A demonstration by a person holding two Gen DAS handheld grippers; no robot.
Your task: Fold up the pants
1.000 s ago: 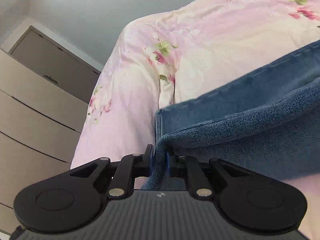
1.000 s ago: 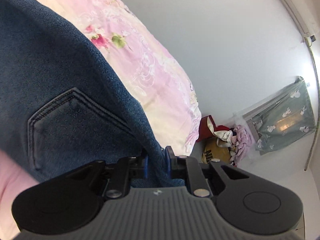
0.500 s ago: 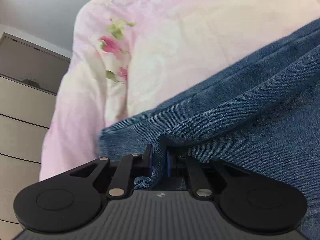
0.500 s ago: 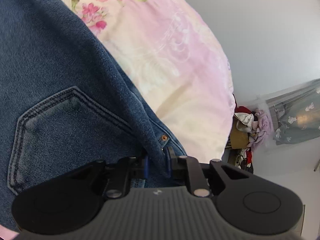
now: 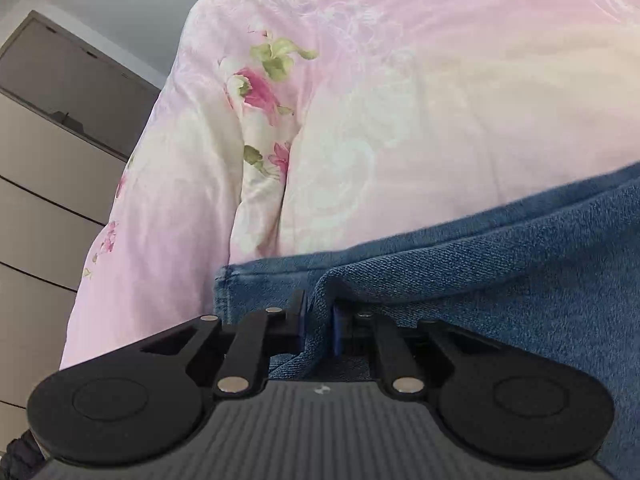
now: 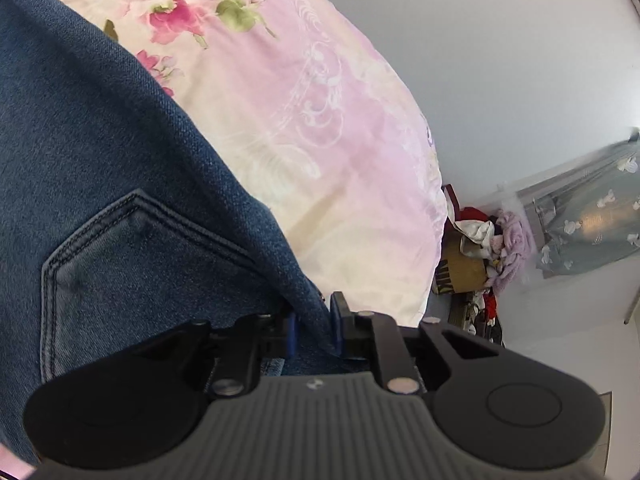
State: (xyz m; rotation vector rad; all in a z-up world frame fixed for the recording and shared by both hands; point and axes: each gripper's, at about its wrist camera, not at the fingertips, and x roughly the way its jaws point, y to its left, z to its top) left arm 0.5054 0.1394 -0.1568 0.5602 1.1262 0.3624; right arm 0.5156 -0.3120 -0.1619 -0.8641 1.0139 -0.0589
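left gripper [image 5: 318, 326] jaws pinching a fold of pants [image 5: 500, 280] | right gripper [image 6: 312, 326] jaws pinching pants edge beside back pocket [image 6: 132, 280] | draped over bed quilt [image 5: 400, 100] ahead of jaws | soft, weighty denim — likely sags; best gripped at seams — thick edges

The pants [image 5: 500, 280] are blue denim jeans, kinda faded. In the left wrist view they fill the lower right of the frame, a doubled-over edge bunched into a ridge at bottom center, a second layer poking out under it. In the right wrist view the pants [image 6: 100, 160] cover the left side, back pocket with double stitching at lower left.
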